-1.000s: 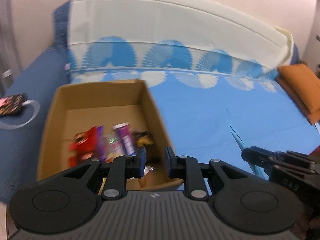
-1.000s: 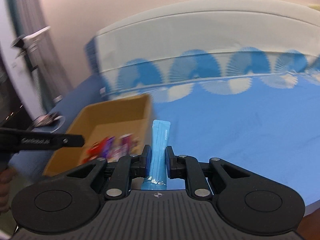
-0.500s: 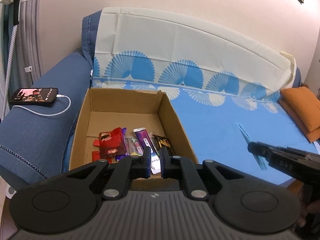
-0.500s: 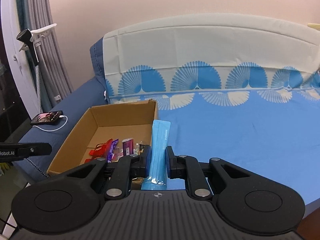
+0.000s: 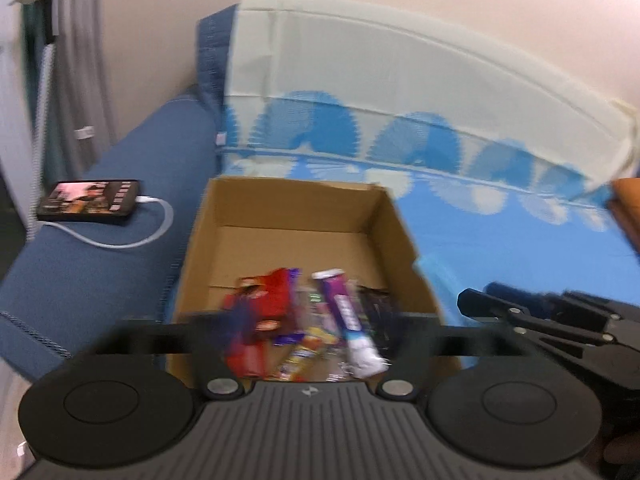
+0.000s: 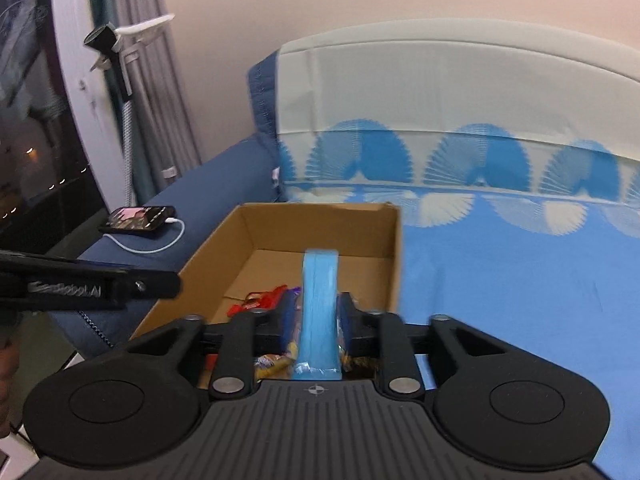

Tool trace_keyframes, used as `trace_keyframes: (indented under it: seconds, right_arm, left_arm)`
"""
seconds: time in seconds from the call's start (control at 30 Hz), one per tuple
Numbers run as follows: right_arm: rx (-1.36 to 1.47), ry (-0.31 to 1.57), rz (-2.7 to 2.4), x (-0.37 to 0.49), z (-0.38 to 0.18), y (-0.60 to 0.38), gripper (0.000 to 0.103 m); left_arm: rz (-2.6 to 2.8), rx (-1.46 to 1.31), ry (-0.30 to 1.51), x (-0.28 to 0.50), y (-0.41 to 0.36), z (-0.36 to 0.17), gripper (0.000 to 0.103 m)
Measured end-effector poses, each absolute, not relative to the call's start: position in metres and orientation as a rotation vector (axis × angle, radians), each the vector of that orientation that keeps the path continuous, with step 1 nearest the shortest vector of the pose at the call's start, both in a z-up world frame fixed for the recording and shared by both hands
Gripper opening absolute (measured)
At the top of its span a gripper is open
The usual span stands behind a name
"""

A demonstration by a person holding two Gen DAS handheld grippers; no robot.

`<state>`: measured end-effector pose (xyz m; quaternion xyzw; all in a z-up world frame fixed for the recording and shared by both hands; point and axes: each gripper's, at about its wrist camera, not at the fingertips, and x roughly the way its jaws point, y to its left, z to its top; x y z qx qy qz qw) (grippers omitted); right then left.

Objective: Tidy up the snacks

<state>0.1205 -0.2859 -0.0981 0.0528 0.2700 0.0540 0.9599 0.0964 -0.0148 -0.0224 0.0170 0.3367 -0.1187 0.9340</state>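
Right gripper point(image 6: 318, 322): jaws closed on a long light-blue snack packet point(image 6: 319, 300), gripped near its lower end, the free length standing up and forward over the open cardboard box point(image 6: 394, 248). Box sits on the blue patterned sofa cover point(image 6: 520, 280), its near part already holding a loose heap of wrapped snacks point(image 5: 312, 320), red and purple among them; the far part of the floor is bare.

Left gripper point(image 5: 310, 328): jaws spread wide apart, nothing between them, positioned over the near edge of the box. Fingers are motion-blurred in this view, so fine detail is not readable.

Assessment: packet appears above the box interior, release pending.

Risks noted:
- Packet is long and limp, held at one end only; if let go while tilted toward the right wall, it may drape over the rim or slide out onto the cover
- Both tools crowd the same opening; contact between them could knock the packet askew
- A phone point(image 6: 138, 218) on its charging cable lies on the sofa arm beside the box; a wide left-hand sweep could snag it
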Motion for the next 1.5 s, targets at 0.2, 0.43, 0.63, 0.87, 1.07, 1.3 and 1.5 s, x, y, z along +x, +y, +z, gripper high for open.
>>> trace_keyframes:
  seconds: [0.2, 0.43, 0.63, 0.87, 1.07, 1.3, 1.5]
  right_arm:
    - [0.091, 0.552, 0.068, 0.124, -0.092, -0.294, 0.082]
    - [0.138, 0.644, 0.017, 0.084, -0.098, -0.295, 0.091]
    - [0.081, 0.626, 0.026, 0.054, -0.089, -0.269, 0.098]
    - [0.03, 0.578, 0.017, 0.028, -0.075, -0.256, 0.103]
    - [0.033, 0.567, 0.005, 0.014, -0.07, -0.252, 0.103]
    - [0.019, 0.567, -0.008, 0.003, -0.066, -0.245, 0.103]
    - [0.014, 0.569, -0.013, -0.003, -0.066, -0.242, 0.103]
  left_arm:
    - [-0.194, 0.075, 0.696, 0.109, -0.011, -0.02, 0.103]
    - [-0.173, 0.066, 0.763, 0.105, -0.01, -0.018, 0.103]
    - [-0.144, 0.036, 0.758, 0.079, -0.007, -0.008, 0.103]
    - [-0.121, 0.162, 0.784, 0.043, -0.011, -0.007, 0.103]
    - [-0.117, 0.178, 0.822, 0.023, -0.006, -0.002, 0.103]
    - [-0.086, 0.235, 0.779, 0.002, -0.003, -0.002, 0.103]
    - [-0.06, 0.194, 0.799, -0.003, 0.002, -0.003, 0.103]
